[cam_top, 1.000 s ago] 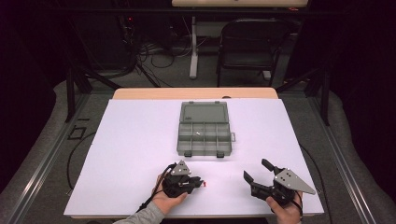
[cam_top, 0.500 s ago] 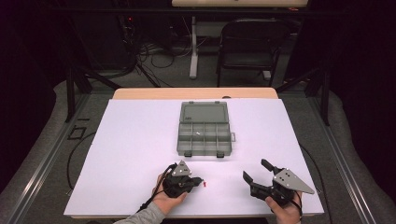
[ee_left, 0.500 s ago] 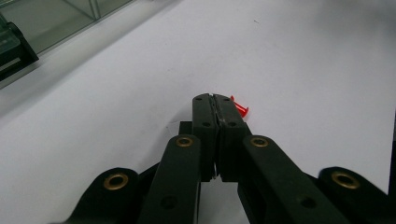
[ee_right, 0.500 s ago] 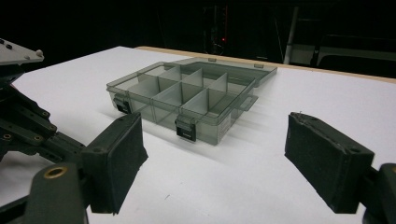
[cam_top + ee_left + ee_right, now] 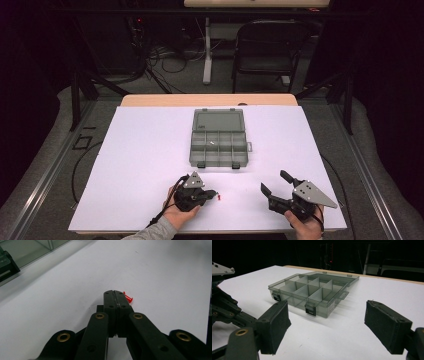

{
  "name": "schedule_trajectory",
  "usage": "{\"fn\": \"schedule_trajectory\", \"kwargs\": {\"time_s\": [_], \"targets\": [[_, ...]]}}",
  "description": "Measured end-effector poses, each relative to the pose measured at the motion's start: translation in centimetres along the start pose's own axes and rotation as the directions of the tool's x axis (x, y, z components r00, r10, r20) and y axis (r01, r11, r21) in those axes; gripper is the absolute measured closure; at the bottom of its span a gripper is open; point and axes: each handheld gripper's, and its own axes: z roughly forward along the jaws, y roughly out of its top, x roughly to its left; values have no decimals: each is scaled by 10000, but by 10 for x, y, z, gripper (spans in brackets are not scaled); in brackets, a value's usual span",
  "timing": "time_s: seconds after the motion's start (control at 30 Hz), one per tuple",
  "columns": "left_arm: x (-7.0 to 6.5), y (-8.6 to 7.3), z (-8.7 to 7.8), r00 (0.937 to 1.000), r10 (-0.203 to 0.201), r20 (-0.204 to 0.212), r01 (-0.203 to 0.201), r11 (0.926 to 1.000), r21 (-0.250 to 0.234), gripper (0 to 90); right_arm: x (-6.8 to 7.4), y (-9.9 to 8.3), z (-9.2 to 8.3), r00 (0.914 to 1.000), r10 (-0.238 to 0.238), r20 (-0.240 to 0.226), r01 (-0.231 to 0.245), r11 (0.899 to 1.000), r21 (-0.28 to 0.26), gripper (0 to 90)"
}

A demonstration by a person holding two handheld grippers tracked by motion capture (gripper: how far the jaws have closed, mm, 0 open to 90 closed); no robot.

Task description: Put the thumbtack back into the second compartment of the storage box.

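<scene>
Left claw (image 5: 115,292) sits low on the white-covered bench (image 5: 150,150), near side of the grey translucent plastic compartment box (image 5: 218,142), slightly left of its front edge. Its jaws have just been closing and now meet flat. The small red plastic pin (image 5: 128,297) pokes out at the tip on one side, so I read it as nipped at the very end, but I can't confirm the pads actually have it; it may just lie touching them. Low angle is deliberate: a part that thin needs the tips scraping the sheet.

Box lies open, lid flat back, latches facing me, dividers exposed for a drop from above.

Right claw (image 5: 276,186), right of the box front, rests spread wide and empty, aimed at the box, probably to steady it.
</scene>
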Motion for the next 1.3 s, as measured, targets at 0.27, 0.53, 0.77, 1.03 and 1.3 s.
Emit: {"fn": "schedule_trajectory", "kwargs": {"time_s": [0.27,0.53,0.77,1.03,1.3], "targets": [[4,1,-4,9994,-332,40,333,9991,-275,896,-1,0,0,10000,-21,8,21,10000,-10,192],[13,3,-14,9976,-688,-25,684,9948,-755,896,-1,0,0,10000,-14,3,14,10000,-15,192],[22,5,-24,9947,-1023,-105,1004,9882,-1154,896,-1,0,-1,10000,-20,3,20,10000,-22,192],[30,8,-33,9917,-1285,-98,1257,9812,-1464,896,-1,0,-1,10000,-13,-7,13,10000,-18,192],[41,21,-46,9869,-1612,70,1596,9694,-1863,896,0,0,0,10000,-1,43,1,10000,18,192]]}}
